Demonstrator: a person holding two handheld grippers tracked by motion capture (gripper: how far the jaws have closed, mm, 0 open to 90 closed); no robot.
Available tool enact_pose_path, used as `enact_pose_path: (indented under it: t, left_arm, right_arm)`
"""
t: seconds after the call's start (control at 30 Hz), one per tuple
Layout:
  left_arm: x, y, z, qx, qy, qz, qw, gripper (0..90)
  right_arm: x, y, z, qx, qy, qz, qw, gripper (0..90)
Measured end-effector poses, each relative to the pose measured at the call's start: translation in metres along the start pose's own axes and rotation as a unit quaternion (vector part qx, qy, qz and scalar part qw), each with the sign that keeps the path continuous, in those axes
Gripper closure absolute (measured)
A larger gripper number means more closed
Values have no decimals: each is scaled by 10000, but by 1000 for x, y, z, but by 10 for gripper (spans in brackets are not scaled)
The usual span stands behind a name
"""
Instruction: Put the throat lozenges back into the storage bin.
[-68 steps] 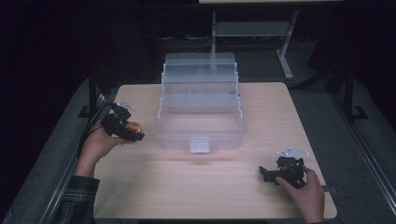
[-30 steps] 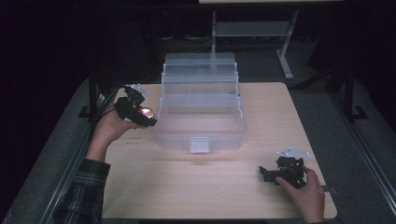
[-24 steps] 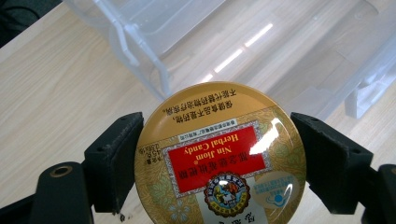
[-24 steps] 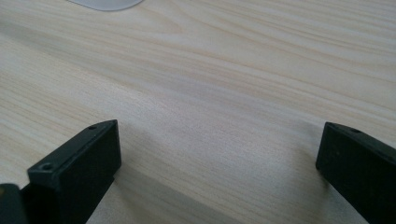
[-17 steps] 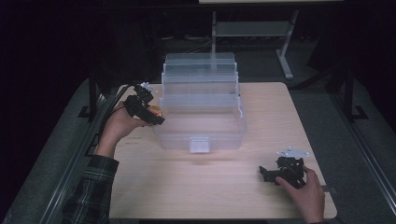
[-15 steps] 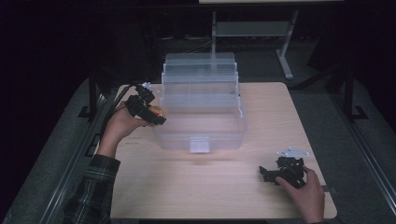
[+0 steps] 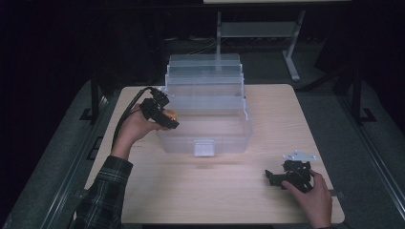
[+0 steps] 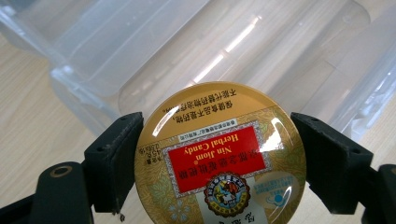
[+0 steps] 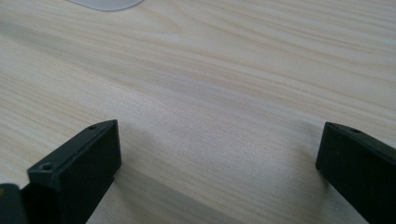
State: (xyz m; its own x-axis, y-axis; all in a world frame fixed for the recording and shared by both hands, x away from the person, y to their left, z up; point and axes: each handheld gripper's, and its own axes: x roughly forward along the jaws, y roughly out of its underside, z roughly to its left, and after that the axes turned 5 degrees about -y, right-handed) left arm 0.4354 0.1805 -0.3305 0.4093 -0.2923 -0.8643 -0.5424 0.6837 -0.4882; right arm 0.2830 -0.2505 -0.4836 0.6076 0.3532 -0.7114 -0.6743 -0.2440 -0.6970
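So the left gripper [image 7: 165, 117] is clamped on a round gold candy tin [image 8: 219, 154] with a red "Nin Jiom Herbal Candy" label, held up at the left wall of the clear plastic box [image 7: 205, 114] near the tabletop's [image 7: 282, 119] far edge. The right gripper [image 7: 274, 177] sits near the tabletop's near right corner – jaws spread wide, gripping nothing.

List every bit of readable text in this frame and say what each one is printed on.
"Nin Jiom" and "Herbal Candy": on the red panel of the round gold tin, upside down in the left gripper view, clamped in the left gripper.
A weight-like marking beside the red panel: too small to read.
Chinese characters along the tin's upper rim: too small to transcribe reliably.
Clear plastic box, wooden table, right gripper: no text.
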Motion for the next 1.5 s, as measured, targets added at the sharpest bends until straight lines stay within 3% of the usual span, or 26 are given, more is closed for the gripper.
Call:
enact_pose_path:
  t: [0.5, 1.5]
  left_arm:
    - [15, 0, -6, 75, 21, 181, 9998, 196]
    - [9, 2, -2, 10, -35, 60, 10000, 190]
  right_arm:
    - [0, 0, 0, -1, 0, 0, 10000, 0]
    - [0, 0, 0, -2, -1, 0, 10000, 0]
